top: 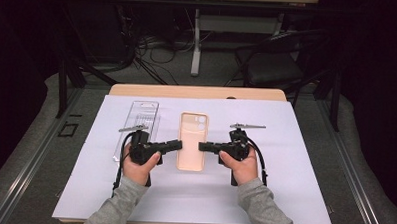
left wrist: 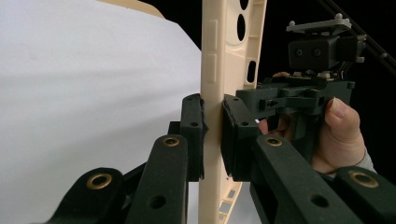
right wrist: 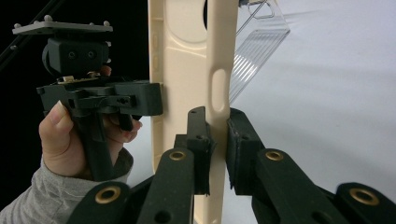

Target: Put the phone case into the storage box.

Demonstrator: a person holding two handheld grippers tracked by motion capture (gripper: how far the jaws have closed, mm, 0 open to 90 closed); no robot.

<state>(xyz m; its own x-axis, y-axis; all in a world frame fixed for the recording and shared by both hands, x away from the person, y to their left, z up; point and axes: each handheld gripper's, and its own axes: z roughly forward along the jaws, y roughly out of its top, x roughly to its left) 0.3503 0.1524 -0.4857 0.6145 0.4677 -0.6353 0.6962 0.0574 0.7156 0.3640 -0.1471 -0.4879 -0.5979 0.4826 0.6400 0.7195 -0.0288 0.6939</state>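
Note:
A beige phone case lies lengthwise in the middle of the white sheet, inner side up with the camera cut-out at the far end. My left gripper is shut on its left side wall, and my right gripper is shut on its right side wall, straight opposite. In the left gripper view the pads pinch the case's wall, with the right gripper beyond it. In the right gripper view my right gripper clamps the case, facing the left gripper. Whether the case is off the sheet I cannot tell.
A clear plastic package lies flat on the sheet just left of the case, behind my left hand; it is the clear package in the right gripper view. The wooden table edge is at the back, with a dark chair and cables beyond.

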